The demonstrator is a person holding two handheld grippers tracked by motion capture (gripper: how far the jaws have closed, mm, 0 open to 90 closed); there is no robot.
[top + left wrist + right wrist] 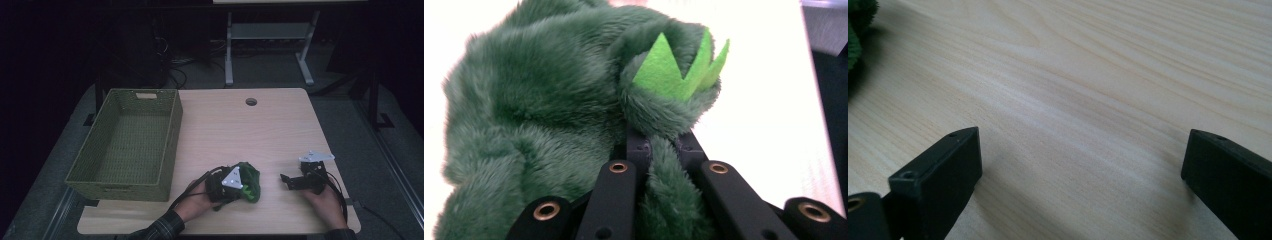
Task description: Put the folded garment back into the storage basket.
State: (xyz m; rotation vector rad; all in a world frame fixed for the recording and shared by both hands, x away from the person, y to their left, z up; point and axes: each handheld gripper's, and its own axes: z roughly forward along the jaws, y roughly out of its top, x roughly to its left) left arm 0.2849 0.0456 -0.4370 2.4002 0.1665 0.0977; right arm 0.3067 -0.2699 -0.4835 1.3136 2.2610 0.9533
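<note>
Green plush toy [250,181]: dark furry body with a bright green felt zigzag crest [684,72], lying on the near part of the tabletop [240,130], between my two hands and closer to the left one. Entered below by size, largest first.

Tabletop: pale wood grain, rounded corners, a round cable hole [251,102] near its far edge.

Basket [172,150]: olive-green woven, rectangular, on the left side of the tabletop, a handle slot in its far wall. The plush sits just beside its near right corner, outside it.

Left tongs [239,184]: I have them closed on the plush; in the left gripper view a fold of green fur is pinched between the two black jaws, which stand close together with the crest just beyond them. A grey three-cornered plate rides on top.

Right tongs [284,181]: resting near the right front of the tabletop, pointing toward the plush and apart from it. In the right gripper view the jaws stand wide apart, bare wood between them, holding nothing; a sliver of green fur shows at the upper left edge.
</note>
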